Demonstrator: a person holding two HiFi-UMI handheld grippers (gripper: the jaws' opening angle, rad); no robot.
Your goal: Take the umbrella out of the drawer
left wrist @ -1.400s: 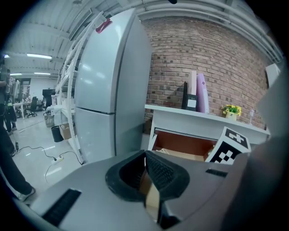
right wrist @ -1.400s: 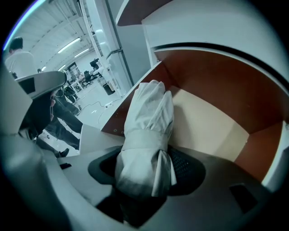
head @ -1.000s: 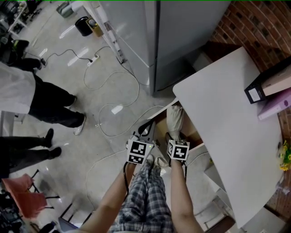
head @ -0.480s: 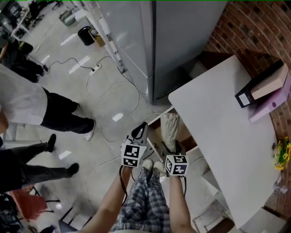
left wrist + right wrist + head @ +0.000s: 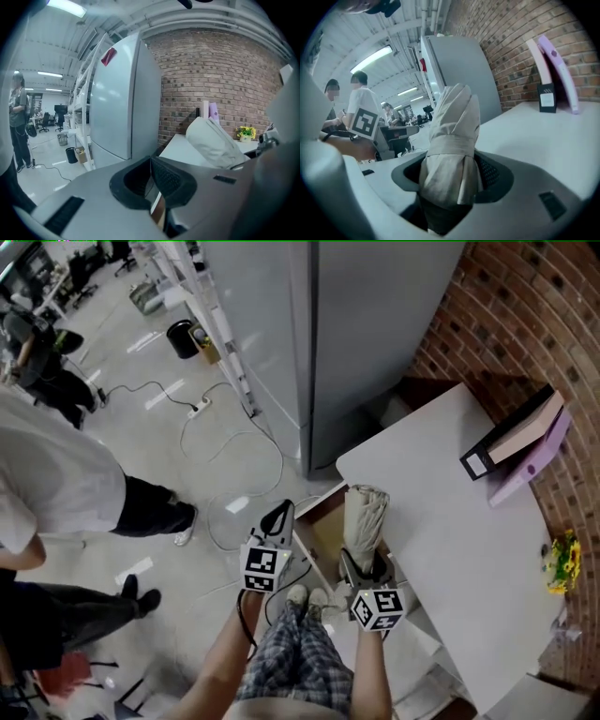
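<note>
Right gripper (image 5: 364, 563): jaws clamped on the lower end of the folded beige umbrella (image 5: 364, 512). The right gripper view confirms this, with the strapped bundle (image 5: 452, 140) filling the gap between both pads and rising out of it.

Left gripper (image 5: 278, 514): jaws together, nothing between them. The left gripper view shows the 2 pads meeting in a closed seam (image 5: 151, 161). This gripper sits at 9 o'clock of the umbrella, apart from it.

Umbrella position: held by the right gripper and pointing toward 12 o'clock in the head view. It is seen over the right side of the open drawer (image 5: 325, 531), at the near edge of the white table (image 5: 450, 540). In the left gripper view its upper part (image 5: 213, 143) shows against the table top and the brick wall.

Surroundings, head view:
- 2 binders (image 5: 511, 442) lie on the table at 2 o'clock of the umbrella, against the brick wall.
- Yellow flowers (image 5: 560, 562) stand at 3 o'clock, at the table's far side.
- A grey fridge (image 5: 375, 334) stands at 12 o'clock.
- A loose cable (image 5: 272, 451) runs across the floor at 11 o'clock.
- A person in a white top (image 5: 56, 488) stands at 9 o'clock, well apart.
</note>
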